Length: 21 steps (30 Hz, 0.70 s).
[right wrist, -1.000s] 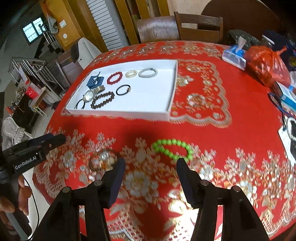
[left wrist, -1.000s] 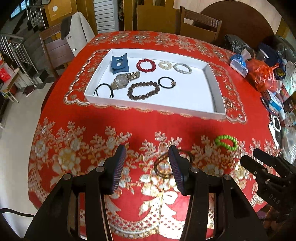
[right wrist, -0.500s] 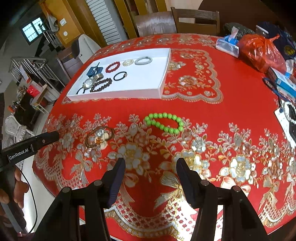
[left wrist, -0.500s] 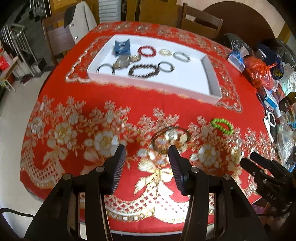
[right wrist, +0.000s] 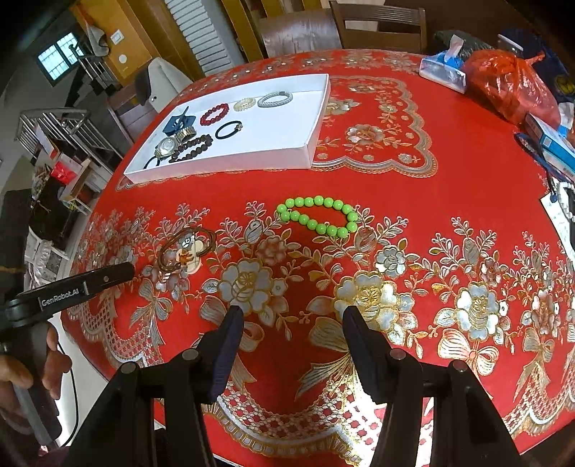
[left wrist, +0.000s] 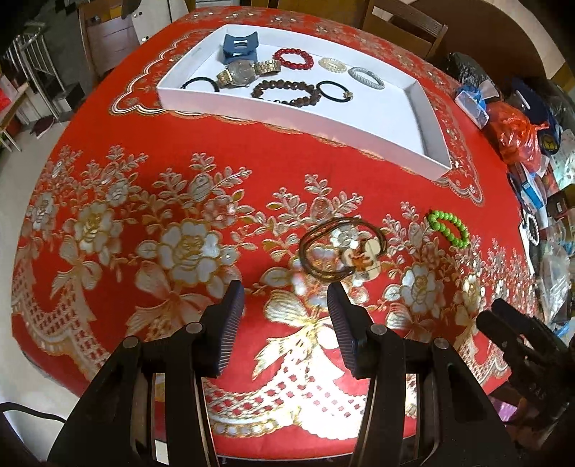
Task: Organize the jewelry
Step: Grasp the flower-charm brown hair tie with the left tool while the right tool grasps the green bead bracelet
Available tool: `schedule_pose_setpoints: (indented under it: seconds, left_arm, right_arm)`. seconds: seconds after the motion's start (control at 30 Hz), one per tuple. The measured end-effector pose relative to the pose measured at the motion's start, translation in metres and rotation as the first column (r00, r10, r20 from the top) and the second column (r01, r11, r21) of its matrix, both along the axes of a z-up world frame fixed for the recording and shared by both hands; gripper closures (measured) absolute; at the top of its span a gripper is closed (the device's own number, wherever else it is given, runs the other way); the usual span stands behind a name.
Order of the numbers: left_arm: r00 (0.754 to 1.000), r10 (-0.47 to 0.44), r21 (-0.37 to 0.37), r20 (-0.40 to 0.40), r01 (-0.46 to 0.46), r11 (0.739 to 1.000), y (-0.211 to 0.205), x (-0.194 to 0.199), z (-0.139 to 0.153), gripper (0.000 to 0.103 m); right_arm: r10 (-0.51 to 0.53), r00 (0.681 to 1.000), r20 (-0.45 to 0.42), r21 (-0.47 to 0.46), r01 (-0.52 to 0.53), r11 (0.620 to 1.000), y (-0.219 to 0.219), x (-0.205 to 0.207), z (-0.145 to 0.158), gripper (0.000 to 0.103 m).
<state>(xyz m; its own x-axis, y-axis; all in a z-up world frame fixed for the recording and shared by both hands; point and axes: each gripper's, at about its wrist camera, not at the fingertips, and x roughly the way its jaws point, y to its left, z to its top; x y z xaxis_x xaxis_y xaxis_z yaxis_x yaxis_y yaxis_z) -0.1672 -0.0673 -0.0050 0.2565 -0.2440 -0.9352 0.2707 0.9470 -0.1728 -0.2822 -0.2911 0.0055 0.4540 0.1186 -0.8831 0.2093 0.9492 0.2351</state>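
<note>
A white tray point(left wrist: 427, 118) on the red tablecloth holds a watch point(left wrist: 244, 72), a red bead bracelet point(left wrist: 291, 58), a brown bead bracelet point(left wrist: 285, 91), black hair ties and more. The tray also shows in the right wrist view point(right wrist: 312, 118). A brown cord bracelet with a pale charm point(left wrist: 343, 248) and a green bead bracelet point(right wrist: 318, 215) lie loose on the cloth. My left gripper point(left wrist: 285, 305) is open and empty, just short of the cord bracelet. My right gripper point(right wrist: 293, 316) is open and empty, short of the green bracelet.
Bags, a tissue pack point(right wrist: 444, 68) and boxes crowd the table's right side. An orange plastic bag point(right wrist: 510, 84) sits there too. Wooden chairs point(right wrist: 377, 25) stand behind the table. The table's front edge is just below both grippers.
Both grippers have pulled back toward the table's front edge and risen, so the bracelets and tray look farther off. Both stay open and empty. No item has moved.
</note>
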Motion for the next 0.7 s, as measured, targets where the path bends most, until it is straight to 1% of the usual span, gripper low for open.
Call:
schedule_pose_setpoints:
  seconds: [0.13,0.2,0.23,0.3,0.37,0.43,0.5,0.6,0.7]
  left_arm:
    - [1.0,-0.028,-0.005,-0.011,0.028,1.0,-0.012,0.002,-0.001,0.056]
    - [0.997,-0.074,-0.009,0.016,0.074,0.997,-0.021,0.001,0.001,0.056]
    - [0.993,-0.109,0.002,0.032,0.109,0.994,-0.027,0.0,0.002,0.056]
    - [0.977,-0.211,0.028,0.039,0.21,0.977,-0.04,-0.002,-0.001,0.05]
    - [0.952,-0.303,0.028,0.036,0.302,0.953,-0.049,-0.004,-0.004,0.048]
    - [0.93,-0.367,0.041,0.035,0.366,0.93,-0.056,-0.004,-0.009,0.048]
    - [0.912,-0.409,0.061,0.028,0.407,0.912,-0.064,-0.001,-0.014,0.047]
    - [0.891,-0.454,0.069,0.017,0.451,0.89,-0.074,0.003,-0.02,0.047]
    - [0.877,-0.48,0.117,0.016,0.475,0.872,-0.084,0.005,-0.026,0.047]
  right_arm:
    - [-0.019,1.0,-0.007,0.012,0.019,1.0,-0.004,0.001,-0.001,0.048]
    - [-0.019,1.0,-0.01,0.009,0.019,1.0,-0.004,0.001,-0.002,0.048]
    - [-0.02,1.0,-0.011,0.009,0.02,1.0,-0.005,0.001,-0.002,0.048]
    - [-0.026,1.0,-0.011,0.013,0.026,1.0,-0.006,0.002,-0.002,0.048]
    - [-0.033,0.999,-0.011,0.015,0.033,0.999,-0.007,0.002,-0.001,0.048]
    - [-0.038,0.999,-0.011,0.014,0.038,0.999,-0.009,0.004,-0.001,0.048]
    - [-0.045,0.999,-0.013,0.012,0.045,0.999,-0.011,0.007,-0.001,0.048]
    - [-0.063,0.998,-0.02,0.015,0.064,0.998,-0.015,0.011,-0.002,0.048]
    - [-0.082,0.996,-0.026,0.016,0.083,0.996,-0.02,0.015,-0.004,0.048]
